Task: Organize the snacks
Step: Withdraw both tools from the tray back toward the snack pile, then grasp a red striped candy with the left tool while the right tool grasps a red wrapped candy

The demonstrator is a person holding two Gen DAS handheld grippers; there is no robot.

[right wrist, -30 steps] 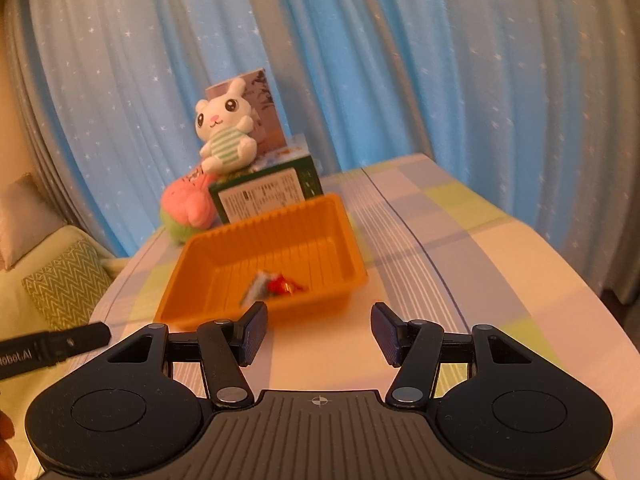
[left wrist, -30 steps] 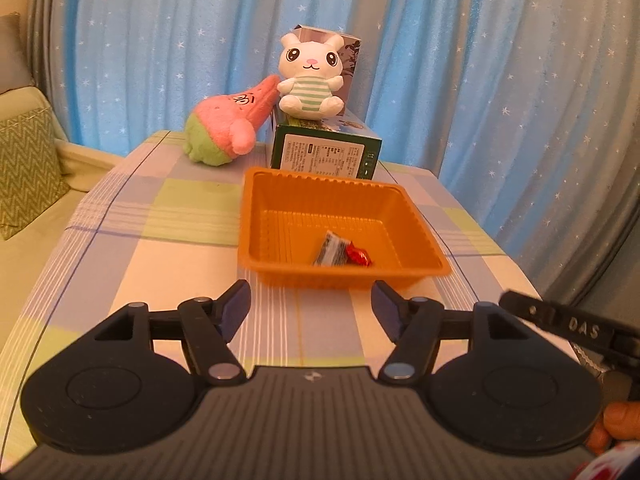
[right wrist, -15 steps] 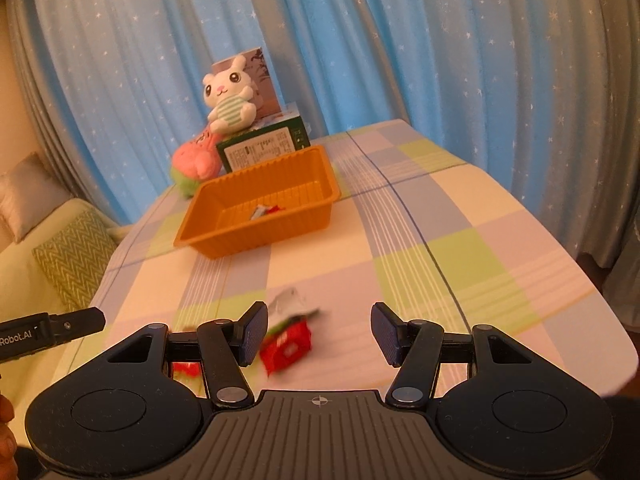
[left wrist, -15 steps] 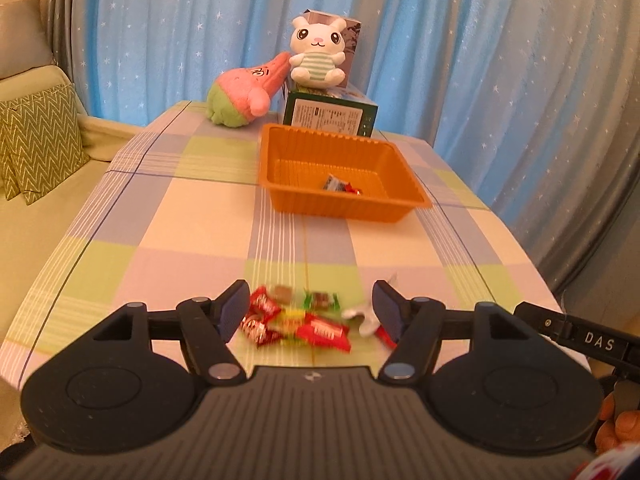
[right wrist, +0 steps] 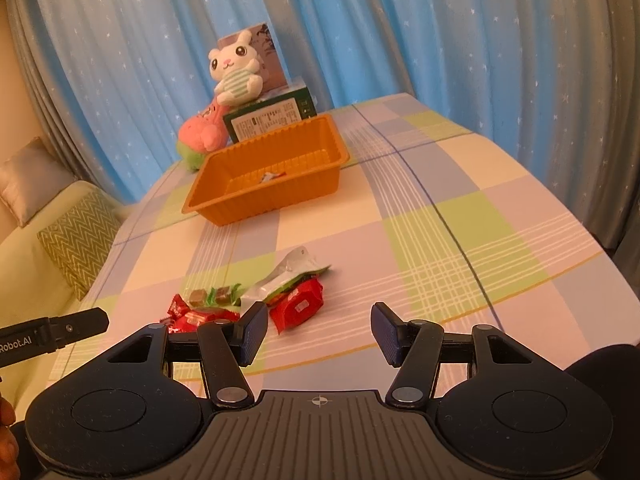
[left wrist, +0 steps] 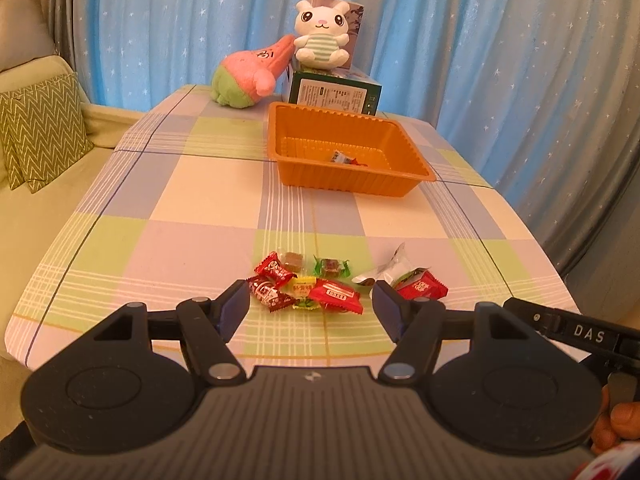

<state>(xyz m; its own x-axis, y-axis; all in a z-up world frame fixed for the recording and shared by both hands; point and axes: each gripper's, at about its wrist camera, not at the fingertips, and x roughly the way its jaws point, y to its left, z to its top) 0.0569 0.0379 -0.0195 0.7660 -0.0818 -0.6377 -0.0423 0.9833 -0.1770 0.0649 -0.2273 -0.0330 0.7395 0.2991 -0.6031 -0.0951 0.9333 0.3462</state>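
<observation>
Several wrapped snacks lie in a loose pile (left wrist: 316, 286) near the front edge of the checked tablecloth, among them red packets (left wrist: 336, 296), a yellow sweet (left wrist: 303, 289) and a white-and-green packet (left wrist: 390, 270). My left gripper (left wrist: 310, 308) hovers open just in front of this pile, nothing between its fingers. My right gripper (right wrist: 318, 332) is open too, with a red packet (right wrist: 298, 308) and the white-and-green packet (right wrist: 286, 276) just ahead of its left finger. An orange tray (left wrist: 348, 184) (right wrist: 224, 210) stands farther back and holds a couple of wrapped sweets (left wrist: 344, 159).
Behind the tray a green box (left wrist: 334, 94) carries a white rabbit plush (left wrist: 322, 36); a pink-and-green plush (left wrist: 248, 76) leans beside it. Blue starred curtains hang behind. A sofa with a zigzag cushion (left wrist: 40, 128) lies left. Table edges fall away near both grippers.
Both grippers have drawn back from the orange tray toward the table's front edge, bringing the snack pile into view. Neither set of jaws has changed its opening.
</observation>
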